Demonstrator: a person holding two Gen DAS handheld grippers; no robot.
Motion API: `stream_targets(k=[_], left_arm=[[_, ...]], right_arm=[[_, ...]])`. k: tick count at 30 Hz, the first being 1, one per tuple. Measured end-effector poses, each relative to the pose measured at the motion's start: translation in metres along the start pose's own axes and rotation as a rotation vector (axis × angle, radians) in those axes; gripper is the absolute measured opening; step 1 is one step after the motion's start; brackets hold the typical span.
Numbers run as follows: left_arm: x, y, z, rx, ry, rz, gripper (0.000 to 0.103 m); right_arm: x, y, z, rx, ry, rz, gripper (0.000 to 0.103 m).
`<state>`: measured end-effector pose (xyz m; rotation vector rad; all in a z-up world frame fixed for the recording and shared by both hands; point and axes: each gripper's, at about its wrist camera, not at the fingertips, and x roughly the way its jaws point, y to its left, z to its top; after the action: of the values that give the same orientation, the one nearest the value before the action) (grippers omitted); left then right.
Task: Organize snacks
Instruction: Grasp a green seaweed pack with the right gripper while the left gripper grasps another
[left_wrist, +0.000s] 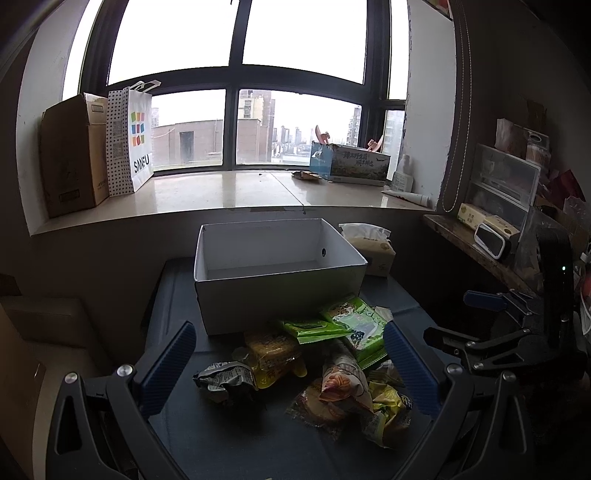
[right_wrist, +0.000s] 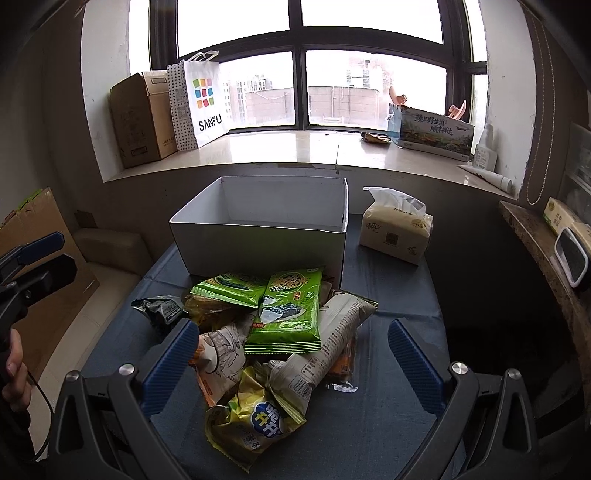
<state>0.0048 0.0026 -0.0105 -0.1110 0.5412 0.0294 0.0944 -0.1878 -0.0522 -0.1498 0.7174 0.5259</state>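
Nearest along the front edge of the dark blue cloth-covered table (right_wrist: 388, 295): both grippers empty, jaws spread wide. Left gripper (left_wrist: 288, 369) poised over the crumpled silver-grey packet (left_wrist: 225, 378) and yellow wrapped cake (left_wrist: 273, 350); right gripper (right_wrist: 291, 365) straddling the yellow crinkled chip bag (right_wrist: 251, 417). Mid-table, a loose overlapping heap: two glossy green seaweed bags (right_wrist: 286, 314), a newsprint-patterned paper-wrapped roll (right_wrist: 332, 332), all slack, light and puffy. Risk, as a judgement: closing on one slippery bag likely to drag its neighbours or pinch two at once, since packets lie stacked; hard squeezing liable to crush chips. Behind the heap, touching its far side, the white open cardboard box (right_wrist: 258, 236), empty. Beside it toward the far right corner, a soft cream tissue pack (right_wrist: 395, 229).
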Motion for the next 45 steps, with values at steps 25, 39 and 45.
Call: stream_targets(k=[25, 39, 45], left_arm=[[0.024, 0.017, -0.014, -0.047, 0.064, 0.01, 0.103], [0.152, -0.045, 0.01, 0.067, 0.309, 0.059, 0.103], [0.239, -0.065, 0.013, 0.116, 0.57, 0.149, 0.103]], right_arm=[[0.131, 0.012, 0.009, -0.177, 0.29, -0.058, 0.073], [-0.004, -0.072, 0.0, 0.136, 0.004, -0.033, 0.073], [-0.011, -0.083, -0.011, 0.174, -0.008, -0.022, 0.073]])
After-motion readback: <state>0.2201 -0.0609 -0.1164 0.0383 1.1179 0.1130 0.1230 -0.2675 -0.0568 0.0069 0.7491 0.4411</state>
